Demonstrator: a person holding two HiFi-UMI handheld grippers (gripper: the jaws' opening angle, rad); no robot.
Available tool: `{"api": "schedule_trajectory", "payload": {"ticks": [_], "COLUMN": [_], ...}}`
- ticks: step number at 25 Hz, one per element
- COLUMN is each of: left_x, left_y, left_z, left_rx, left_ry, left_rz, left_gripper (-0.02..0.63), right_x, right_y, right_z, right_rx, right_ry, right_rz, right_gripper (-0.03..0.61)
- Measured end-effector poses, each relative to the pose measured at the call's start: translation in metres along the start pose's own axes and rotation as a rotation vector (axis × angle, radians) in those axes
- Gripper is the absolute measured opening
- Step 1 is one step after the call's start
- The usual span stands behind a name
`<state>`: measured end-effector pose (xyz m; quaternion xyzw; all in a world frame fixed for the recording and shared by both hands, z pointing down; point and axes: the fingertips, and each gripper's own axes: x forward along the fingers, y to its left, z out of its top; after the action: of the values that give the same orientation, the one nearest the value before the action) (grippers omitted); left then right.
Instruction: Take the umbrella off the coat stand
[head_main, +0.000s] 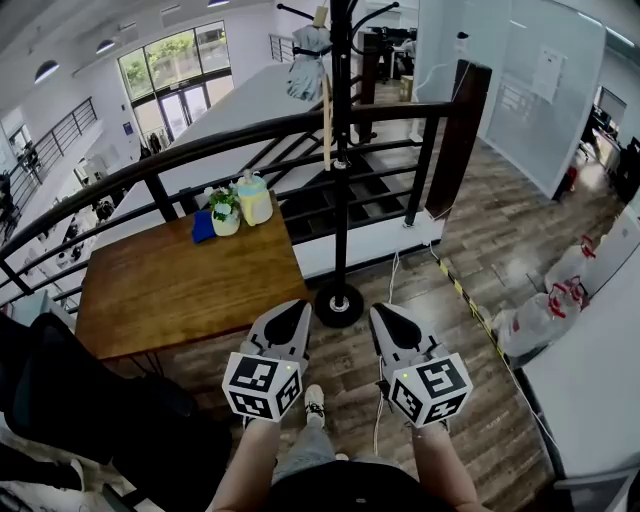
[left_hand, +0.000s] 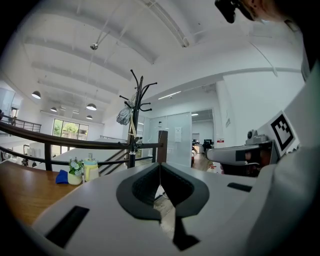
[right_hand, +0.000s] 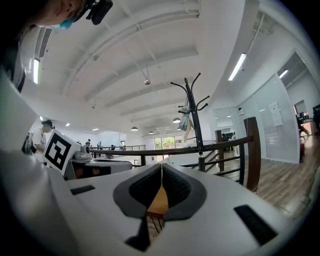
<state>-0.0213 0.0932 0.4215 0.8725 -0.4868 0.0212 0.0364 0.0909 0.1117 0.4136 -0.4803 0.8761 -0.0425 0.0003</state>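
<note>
The black coat stand (head_main: 341, 170) rises beyond the railing, its round base (head_main: 338, 303) on the wood floor just ahead of both grippers. A grey folded umbrella (head_main: 308, 58) hangs from a top hook, with a pale strap or handle (head_main: 326, 115) dangling beside the pole. My left gripper (head_main: 292, 316) and right gripper (head_main: 384, 318) are held side by side, low and well short of the umbrella, both shut and empty. The left gripper view shows the stand (left_hand: 134, 125) and umbrella (left_hand: 124, 116) far off beyond that gripper (left_hand: 160, 166). The umbrella (right_hand: 185, 119) is also far beyond my right gripper (right_hand: 161, 167).
A wooden table (head_main: 170, 295) on the left carries a yellow bottle (head_main: 254, 198), a small potted plant (head_main: 224, 212) and a blue cloth (head_main: 203, 226). A black railing (head_main: 200, 150) runs behind the table. White bags (head_main: 540, 315) lie at the right; a dark chair (head_main: 80, 410) stands at the lower left.
</note>
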Motion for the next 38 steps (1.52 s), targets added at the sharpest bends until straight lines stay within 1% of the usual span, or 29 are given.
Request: {"api": "schedule_trajectory", "payload": {"ticks": [4, 13, 16, 19, 23, 27, 31, 34, 38], "left_x": [0.028, 0.104, 0.130, 0.153, 0.181, 0.202, 0.212, 0.219, 0.229], "left_y": [0.021, 0.095, 0.121, 0.147, 0.176, 0.193, 0.206, 0.211, 0.215], "left_z": [0.007, 0.034, 0.044, 0.052, 0.062, 0.066, 0.062, 0.059, 0.061], "left_rx": [0.005, 0.000, -0.003, -0.027, -0.018, -0.035, -0.047, -0.057, -0.051], "left_ry": [-0.014, -0.047, -0.052, -0.058, -0.070, -0.075, -0.071, -0.058, -0.052], "left_rz": [-0.009, -0.056, -0.073, -0.097, -0.126, -0.152, -0.163, -0.171, -0.175], "left_gripper": [0.017, 0.017, 0.017, 0.017, 0.017, 0.017, 0.017, 0.017, 0.017], "right_x": [0.031, 0.129, 0.161, 0.186, 0.219, 0.241, 0.255, 0.262, 0.271], "right_y": [-0.018, -0.063, -0.084, -0.099, -0.112, -0.126, -0.136, -0.141, -0.149], "right_z": [0.006, 0.035, 0.046, 0.047, 0.046, 0.043, 0.042, 0.045, 0.054], "right_rx": [0.000, -0.026, -0.001, 0.041, 0.042, 0.035, 0.026, 0.030, 0.028], "right_ry": [-0.015, -0.048, -0.065, -0.072, -0.071, -0.054, -0.044, -0.047, -0.064], "right_rz": [-0.008, -0.064, -0.083, -0.103, -0.138, -0.166, -0.197, -0.203, -0.213], "right_gripper": [0.029, 0.029, 0.029, 0.029, 0.029, 0.029, 0.029, 0.029, 0.029]}}
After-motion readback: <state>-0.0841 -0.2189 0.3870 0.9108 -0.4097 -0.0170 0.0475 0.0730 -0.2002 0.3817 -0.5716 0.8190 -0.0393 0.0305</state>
